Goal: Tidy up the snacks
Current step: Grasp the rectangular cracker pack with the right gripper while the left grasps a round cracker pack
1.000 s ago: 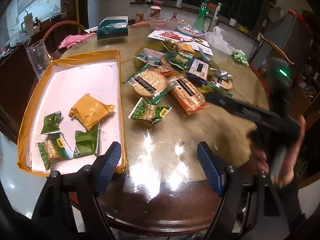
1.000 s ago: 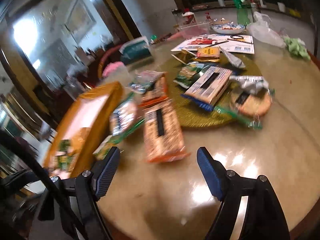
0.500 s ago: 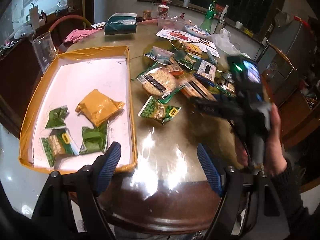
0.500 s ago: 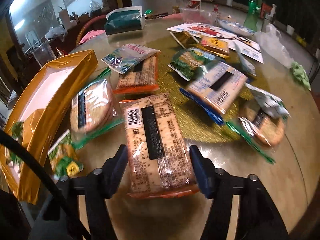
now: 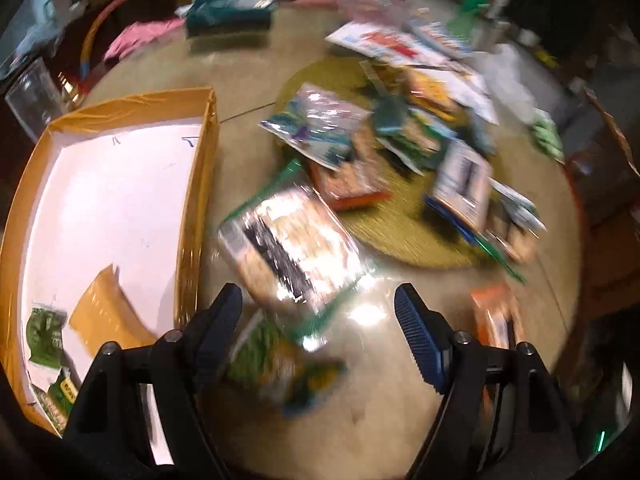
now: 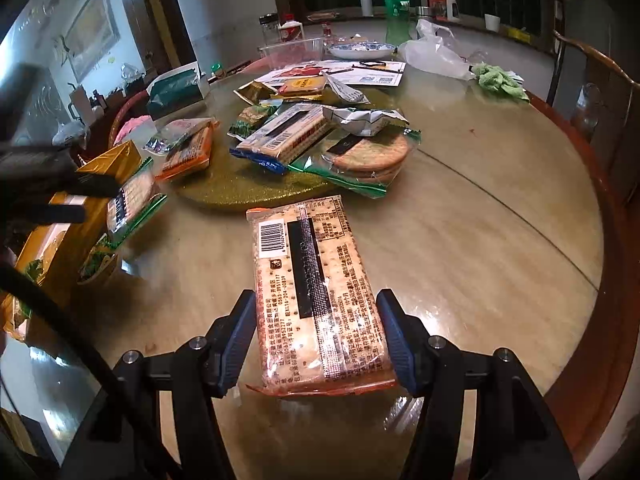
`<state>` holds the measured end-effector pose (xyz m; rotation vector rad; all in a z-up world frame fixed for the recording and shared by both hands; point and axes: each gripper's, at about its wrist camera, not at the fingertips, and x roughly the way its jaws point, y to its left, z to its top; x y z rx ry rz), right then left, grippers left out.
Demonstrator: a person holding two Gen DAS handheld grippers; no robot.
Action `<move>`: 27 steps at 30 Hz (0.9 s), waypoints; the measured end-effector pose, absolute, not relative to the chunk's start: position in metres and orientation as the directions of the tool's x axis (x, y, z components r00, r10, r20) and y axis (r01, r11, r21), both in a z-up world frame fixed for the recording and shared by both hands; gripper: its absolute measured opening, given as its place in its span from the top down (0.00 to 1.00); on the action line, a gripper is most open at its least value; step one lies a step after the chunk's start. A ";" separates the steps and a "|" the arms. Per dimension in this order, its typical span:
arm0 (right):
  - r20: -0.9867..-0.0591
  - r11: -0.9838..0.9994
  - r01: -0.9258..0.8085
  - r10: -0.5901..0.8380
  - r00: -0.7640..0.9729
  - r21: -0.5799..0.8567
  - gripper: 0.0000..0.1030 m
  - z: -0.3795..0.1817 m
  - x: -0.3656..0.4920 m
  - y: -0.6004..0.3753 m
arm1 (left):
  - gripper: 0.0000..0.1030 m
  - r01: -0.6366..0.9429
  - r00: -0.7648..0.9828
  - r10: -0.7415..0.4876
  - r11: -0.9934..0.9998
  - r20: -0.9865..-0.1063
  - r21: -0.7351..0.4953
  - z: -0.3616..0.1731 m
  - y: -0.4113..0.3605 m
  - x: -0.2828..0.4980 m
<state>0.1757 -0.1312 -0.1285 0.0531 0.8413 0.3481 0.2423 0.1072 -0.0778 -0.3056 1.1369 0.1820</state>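
Round the cluttered counter, left to right: the yellow tray at its left edge, the left gripper with jaws apart over loose packets, then the right gripper, jaws just closing on the cracker pack near the front edge, which wants a square, gentle squeeze.

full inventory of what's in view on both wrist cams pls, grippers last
cracker pack: 1, orange-edged clear wrap, between right gripper's pads
round cracker packs: 2, green-edged, one on the mat, one by the tray
blue-edged cracker pack: 1, on the mat
green pea packet: 1, between left gripper's open fingers, blurred
tray: 1, gold rim, white floor, table's left
yellow packet: 1, in tray
mat: 1, gold-green, table centre
green bottle: 1, far edge
white plastic bag: 1, far right
left gripper: open
right gripper: closed on cracker pack
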 end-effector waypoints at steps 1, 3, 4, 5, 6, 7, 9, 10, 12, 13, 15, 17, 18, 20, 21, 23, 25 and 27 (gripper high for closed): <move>-0.723 0.944 -0.281 0.314 0.616 0.171 0.41 -0.129 0.174 -0.127 | 0.23 -0.323 0.386 -0.001 0.937 -0.923 -0.136 -0.083 0.109 0.251; -0.720 0.942 -0.285 0.322 0.615 0.177 0.41 -0.129 0.173 -0.127 | 0.23 -0.352 0.331 0.016 0.930 -0.944 -0.108 -0.096 0.112 0.266; -0.716 0.938 -0.286 0.334 0.613 0.193 0.41 -0.129 0.172 -0.131 | 0.22 -0.368 0.337 0.045 0.926 -0.941 -0.087 -0.095 0.113 0.268; -0.709 0.933 -0.289 0.353 0.610 0.216 0.41 -0.129 0.173 -0.135 | 0.22 -0.390 0.343 0.072 0.918 -0.937 -0.072 -0.095 0.115 0.270; -0.706 0.929 -0.292 0.364 0.607 0.228 0.41 -0.130 0.174 -0.136 | 0.22 -0.410 0.350 0.070 0.908 -0.934 -0.086 -0.094 0.118 0.272; -0.704 0.927 -0.294 0.369 0.606 0.233 0.41 -0.130 0.175 -0.136 | 0.22 -0.424 0.362 0.054 0.899 -0.931 -0.113 -0.094 0.121 0.273; -0.709 0.931 -0.293 0.359 0.608 0.220 0.41 -0.130 0.174 -0.133 | 0.22 -0.449 0.351 0.058 0.886 -0.935 -0.113 -0.098 0.122 0.279; -0.711 0.932 -0.293 0.354 0.608 0.214 0.41 -0.130 0.174 -0.132 | 0.21 -0.452 0.341 0.079 0.888 -0.937 -0.090 -0.099 0.120 0.281; -0.709 0.930 -0.293 0.359 0.607 0.220 0.41 -0.130 0.174 -0.133 | 0.21 -0.427 0.325 0.136 0.904 -0.936 -0.017 -0.103 0.111 0.284; -0.706 0.928 -0.294 0.366 0.606 0.229 0.41 -0.130 0.174 -0.134 | 0.22 -0.421 0.319 0.154 0.907 -0.935 0.006 -0.104 0.108 0.284; -0.705 0.927 -0.294 0.370 0.605 0.233 0.41 -0.130 0.174 -0.135 | 0.22 -0.413 0.312 0.188 0.910 -0.931 0.046 -0.109 0.103 0.273; -0.709 0.931 -0.292 0.358 0.608 0.220 0.41 -0.131 0.174 -0.134 | 0.22 -0.398 0.321 0.194 0.916 -0.927 0.054 -0.111 0.100 0.265; -0.710 0.932 -0.291 0.354 0.608 0.215 0.41 -0.130 0.175 -0.133 | 0.22 -0.388 0.335 0.197 0.920 -0.921 0.056 -0.112 0.097 0.261; -0.711 0.934 -0.288 0.350 0.610 0.213 0.41 -0.131 0.175 -0.133 | 0.25 -0.350 0.357 0.201 0.934 -0.912 0.069 -0.111 0.090 0.252; -0.710 0.932 -0.288 0.354 0.609 0.218 0.41 -0.131 0.175 -0.134 | 0.25 -0.337 0.362 0.193 0.939 -0.912 0.065 -0.110 0.087 0.250; -0.701 0.926 -0.287 0.373 0.607 0.244 0.41 -0.131 0.175 -0.138 | 0.25 -0.296 0.376 0.176 0.953 -0.910 0.062 -0.109 0.079 0.241; -0.697 0.922 -0.287 0.384 0.606 0.258 0.41 -0.131 0.175 -0.140 | 0.25 -0.205 0.394 0.087 0.979 -0.915 0.004 -0.107 0.065 0.232; -0.698 0.923 -0.288 0.382 0.605 0.256 0.41 -0.130 0.175 -0.139 | 0.25 -0.111 0.409 -0.035 0.990 -0.912 -0.088 -0.100 0.055 0.217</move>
